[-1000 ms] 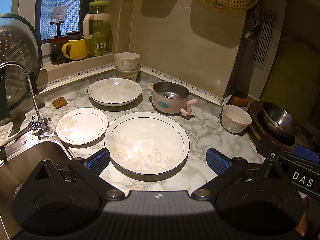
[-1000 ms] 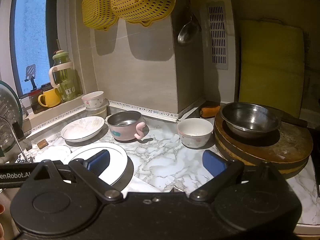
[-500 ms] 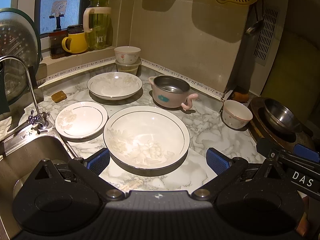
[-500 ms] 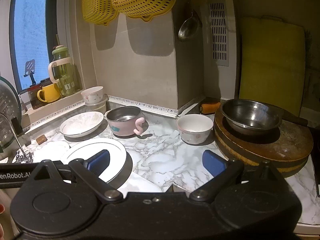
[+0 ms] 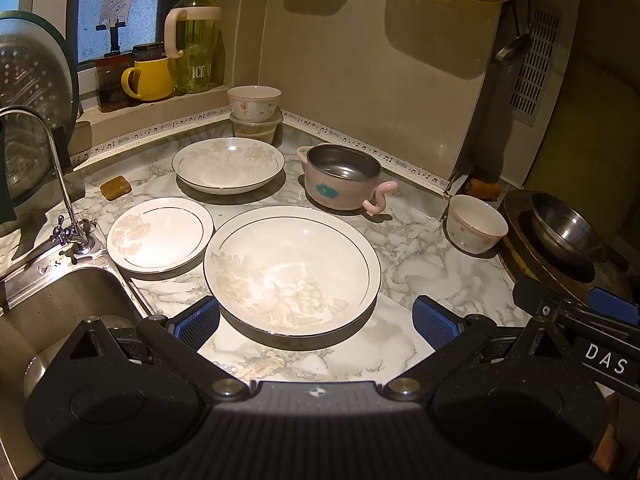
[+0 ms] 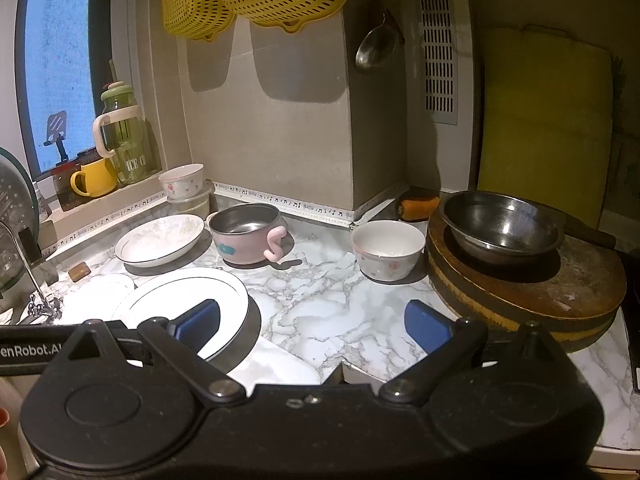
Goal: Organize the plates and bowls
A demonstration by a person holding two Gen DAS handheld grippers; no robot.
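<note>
**Both claws wide open over a counter of plates and bowls**

The left gripper (image 5: 316, 322) hung low over the marble counter (image 5: 408, 248) with its blue pads spread wide and nothing between them. Just ahead of it, in the gap between the pads, sat the large plate (image 5: 292, 268): white, deep-welled, with a thin dark line round the rim and a pale flower print on its near side. Ahead and to the left lay the small plate (image 5: 160, 234), flatter, with the same rim line and a faint flower. Farther ahead stood a second deep plate (image 5: 228, 165), and behind it a flowered bowl (image 5: 254, 103) stacked on a clear container (image 5: 255, 128). A pink pot (image 5: 342, 178) with a steel lining and a curled handle stood ahead to the right.

The right gripper (image 6: 312, 326) was likewise fully open and empty. A small white bowl (image 6: 388, 249) with pink spots stood ahead of it, slightly right. Farther right, a steel bowl (image 6: 502, 226) rested on a round wooden board (image 6: 560, 288). The large plate lay under the left pad.
</note>
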